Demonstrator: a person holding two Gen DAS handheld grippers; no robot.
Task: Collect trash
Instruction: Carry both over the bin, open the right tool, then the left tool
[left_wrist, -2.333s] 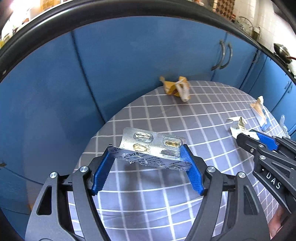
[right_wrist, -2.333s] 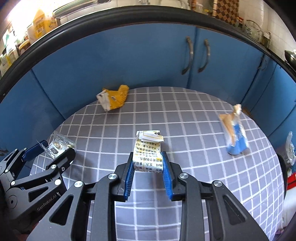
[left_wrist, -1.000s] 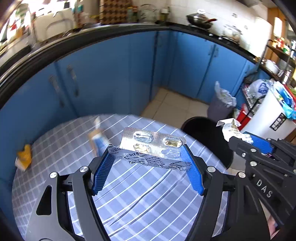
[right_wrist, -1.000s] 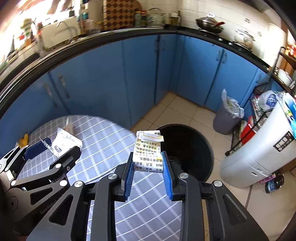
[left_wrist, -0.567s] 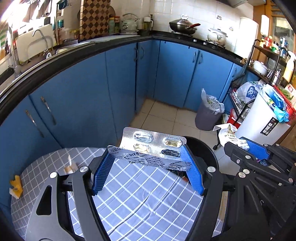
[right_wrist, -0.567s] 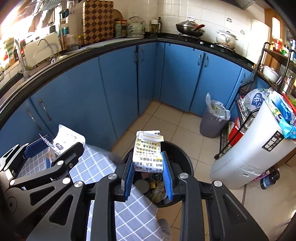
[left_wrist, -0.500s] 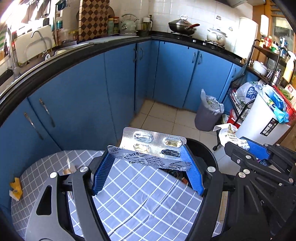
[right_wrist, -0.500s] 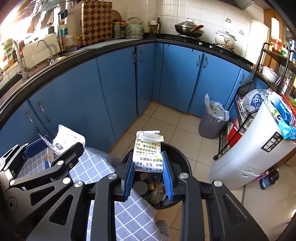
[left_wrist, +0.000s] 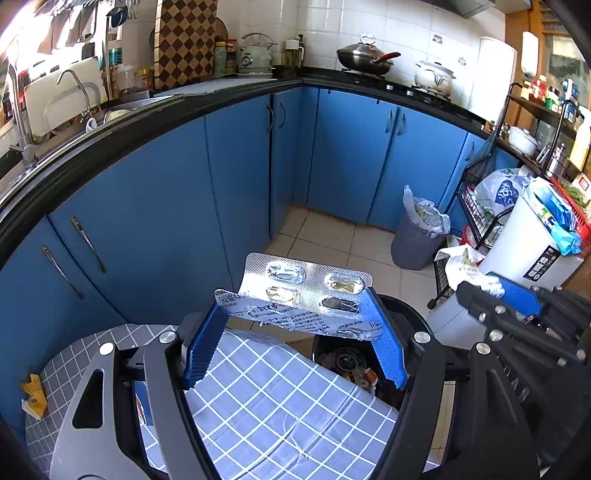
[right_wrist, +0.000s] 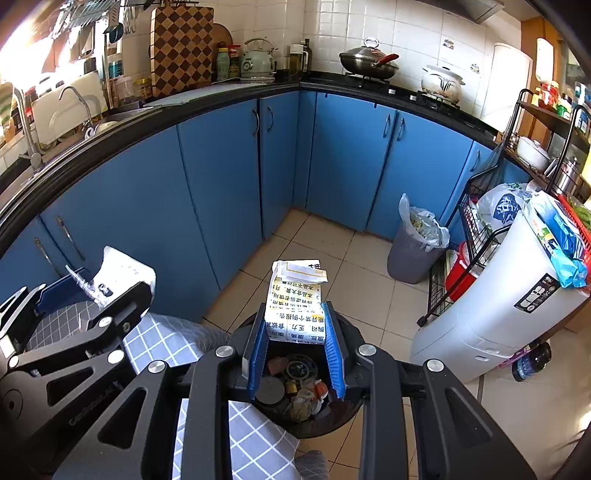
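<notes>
A kitchen with blue cupboards (right_wrist: 221, 177) and a tiled floor. A round table with a grey checked cloth (left_wrist: 280, 402) stands beside a black trash bin (right_wrist: 306, 410) full of rubbish. The left gripper (left_wrist: 295, 332) pinches a silver pill sheet (left_wrist: 306, 295) between its fingers, above the table edge near the bin. The right gripper (right_wrist: 295, 332) squeezes a small printed paper box (right_wrist: 295, 306) right over the bin.

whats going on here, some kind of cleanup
A person with a gripper in each hand is collecting trash. The left gripper holds a foil pill blister pack; the right gripper is shut on a small printed carton. Both are held above the open black bin beside the checked table, nothing dropped yet. A yellow wrapper remains on the table.
</notes>
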